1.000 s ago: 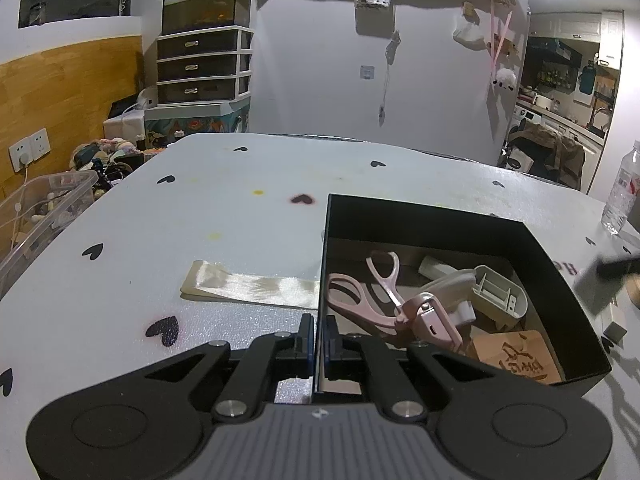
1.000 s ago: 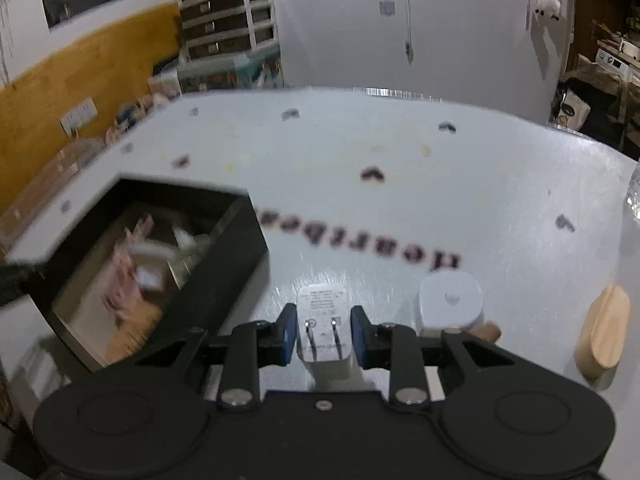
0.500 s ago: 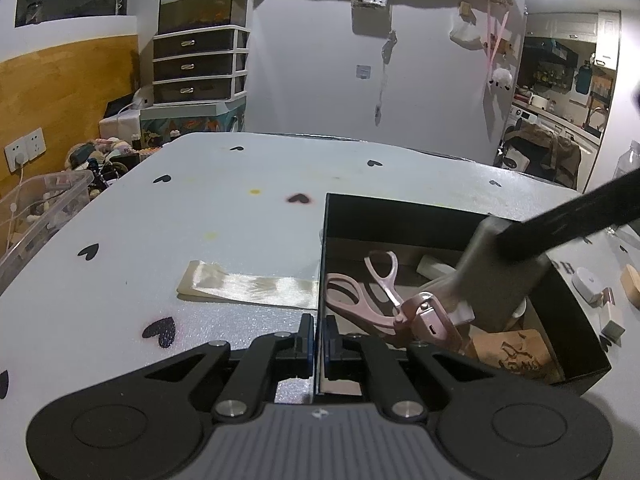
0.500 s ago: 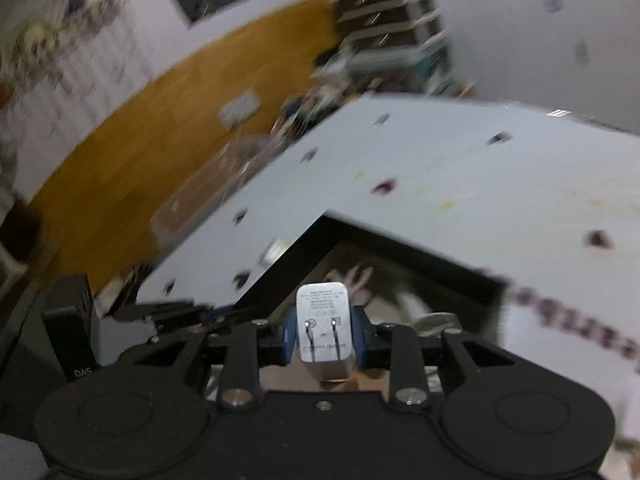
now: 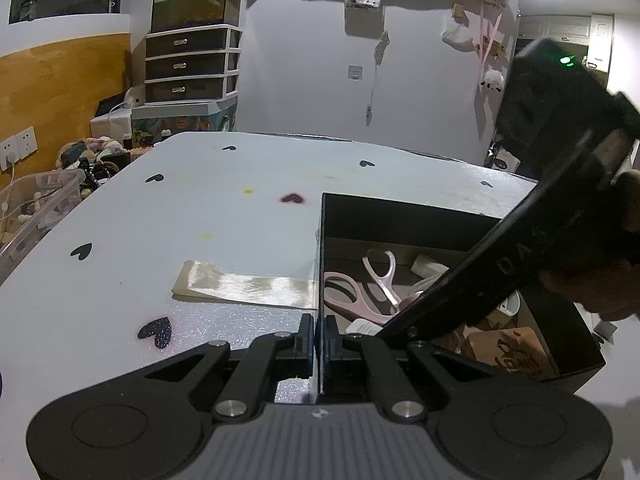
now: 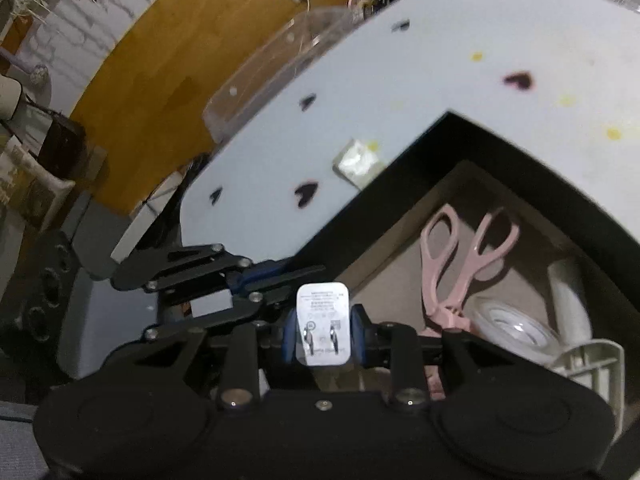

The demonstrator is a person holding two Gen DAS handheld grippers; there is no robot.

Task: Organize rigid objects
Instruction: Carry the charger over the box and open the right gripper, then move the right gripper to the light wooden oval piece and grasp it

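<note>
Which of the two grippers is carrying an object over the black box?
The right gripper: a white plug adapter sits between its blue pads. The left gripper instead pinches the black box wall.

Left claw (image 5: 319,340) jaws pinched shut; right claw (image 6: 323,334) jaws just easing wider, angled downward

You're working in a lived-in home room: a fish tank (image 5: 196,8) sits on plastic drawers (image 5: 192,66), wood panelling (image 5: 60,92) carries wall sockets (image 5: 18,146), clutter lies beside the heart-patterned desk (image 5: 200,220).
</note>
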